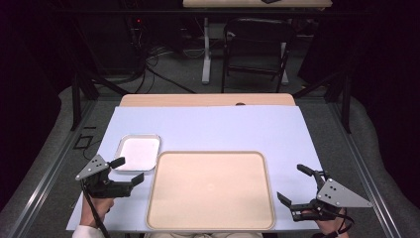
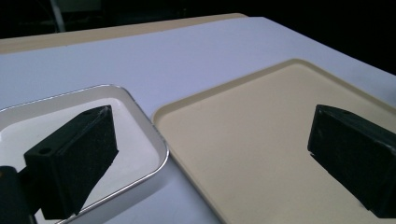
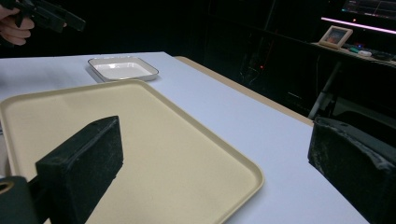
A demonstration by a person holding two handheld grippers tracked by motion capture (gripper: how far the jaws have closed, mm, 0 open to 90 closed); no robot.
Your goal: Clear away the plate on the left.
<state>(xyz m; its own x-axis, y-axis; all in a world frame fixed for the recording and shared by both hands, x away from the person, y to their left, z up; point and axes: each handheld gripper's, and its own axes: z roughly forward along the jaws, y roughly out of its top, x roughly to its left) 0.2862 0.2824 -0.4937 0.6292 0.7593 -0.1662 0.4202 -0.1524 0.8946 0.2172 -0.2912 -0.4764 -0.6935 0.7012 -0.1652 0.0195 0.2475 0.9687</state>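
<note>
Both held wide open and empty: left gripper (image 1: 125,169) over the near corner of the small, glossy, white metal-rimmed dish (image 1: 138,151), right gripper (image 1: 296,186) just beside the smooth beige rounded-corner tray (image 1: 210,191).

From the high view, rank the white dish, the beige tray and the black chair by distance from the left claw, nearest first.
1. White dish: right at the left claw, whose upper jaw overlaps its near edge.
2. Beige tray: just to the claw's right, close by. Nearly level with the dish, but the dish is nearer.
3. Black chair: far off, on the floor beyond the table.
</note>
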